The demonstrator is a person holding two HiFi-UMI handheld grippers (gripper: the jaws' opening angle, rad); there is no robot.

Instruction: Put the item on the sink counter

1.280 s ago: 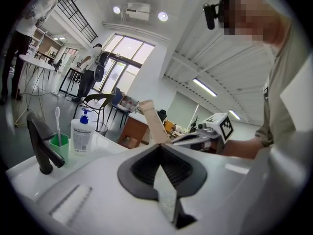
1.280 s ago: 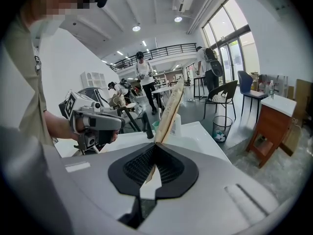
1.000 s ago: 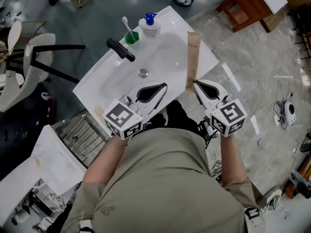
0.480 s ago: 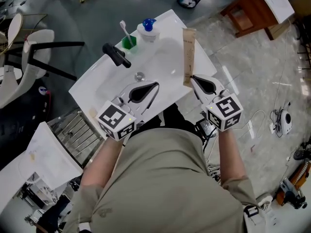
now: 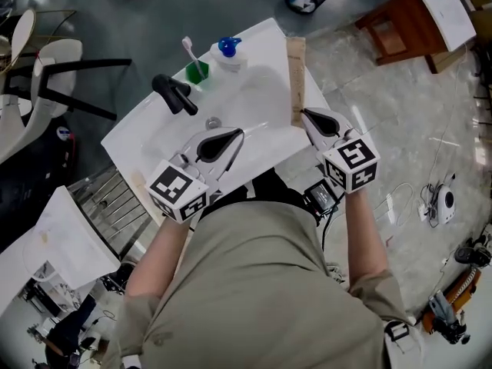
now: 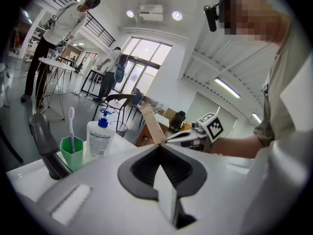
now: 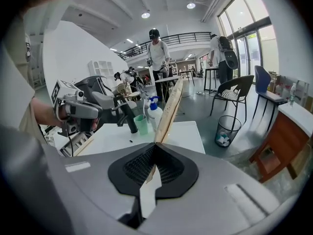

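The beige tube's near end is hidden in the right gripper's clamped jaws. The left gripper has its jaws together and empty over the white sink counter, with grey floor around it.

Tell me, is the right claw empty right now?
No, the right claw is shut on the near end of a long tan tube that sticks out ahead of it.

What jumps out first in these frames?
The long tan flat tube, clamped at its near end in the right gripper, tilts up over the white sink counter's right side. Along the counter's far edge stand a black faucet, a green toothbrush cup and a blue-capped pump bottle; the left gripper hovers shut and empty.
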